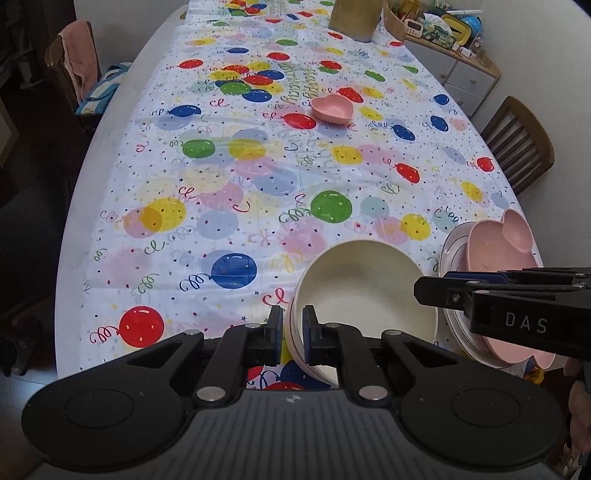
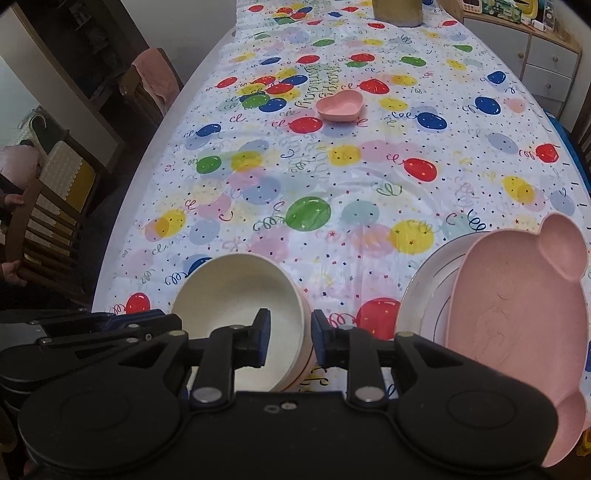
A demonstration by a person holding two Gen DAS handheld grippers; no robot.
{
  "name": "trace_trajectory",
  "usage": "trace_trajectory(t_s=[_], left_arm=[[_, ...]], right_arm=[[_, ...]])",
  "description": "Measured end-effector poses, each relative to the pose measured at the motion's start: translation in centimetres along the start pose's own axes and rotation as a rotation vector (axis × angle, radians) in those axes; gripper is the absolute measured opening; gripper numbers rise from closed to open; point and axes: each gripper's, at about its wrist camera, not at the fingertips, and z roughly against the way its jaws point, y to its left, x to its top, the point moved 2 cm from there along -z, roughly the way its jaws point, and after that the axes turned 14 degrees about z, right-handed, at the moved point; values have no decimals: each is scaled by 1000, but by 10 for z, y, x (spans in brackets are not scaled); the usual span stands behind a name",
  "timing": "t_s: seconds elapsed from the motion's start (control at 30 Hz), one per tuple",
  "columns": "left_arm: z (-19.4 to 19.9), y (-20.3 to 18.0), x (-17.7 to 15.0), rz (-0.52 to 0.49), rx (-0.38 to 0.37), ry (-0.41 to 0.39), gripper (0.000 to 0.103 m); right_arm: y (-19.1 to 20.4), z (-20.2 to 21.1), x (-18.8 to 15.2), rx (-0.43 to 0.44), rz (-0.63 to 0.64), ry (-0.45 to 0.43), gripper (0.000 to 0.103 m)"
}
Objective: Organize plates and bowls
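Observation:
A cream bowl (image 1: 364, 291) (image 2: 240, 306) is tilted near the table's front edge. My left gripper (image 1: 292, 332) is shut on its left rim. My right gripper (image 2: 288, 341) straddles its right rim, one pad inside and one outside; whether the pads press the wall I cannot tell. A pink bear-shaped plate (image 2: 517, 317) (image 1: 502, 243) lies on a white plate (image 2: 424, 291) (image 1: 452, 243) to the right of the bowl. A small pink heart-shaped bowl (image 1: 331, 108) (image 2: 340, 105) sits farther out mid-table.
The table has a balloon-print cloth (image 1: 236, 177). A tan cylinder (image 1: 354, 18) stands at the far end. Wooden chairs stand at the left (image 1: 74, 70) and right (image 1: 521, 144). A cluttered sideboard (image 1: 447, 40) is at the back right.

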Motion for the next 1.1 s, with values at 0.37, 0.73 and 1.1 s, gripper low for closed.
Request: trace_trajectory(t_s=[0.37,0.73,1.1], left_arm=[[33,-13,18,-41,-55,-102,13],[46,-36,49,-62,-83,-202,58],[19,-71,103,-60,-55,-234,67]], right_arm=[[7,29,18,-16,38,-82,37],[-7,58,43,-66,46,-171,60],[-54,55,88,-101,16,-210,80]])
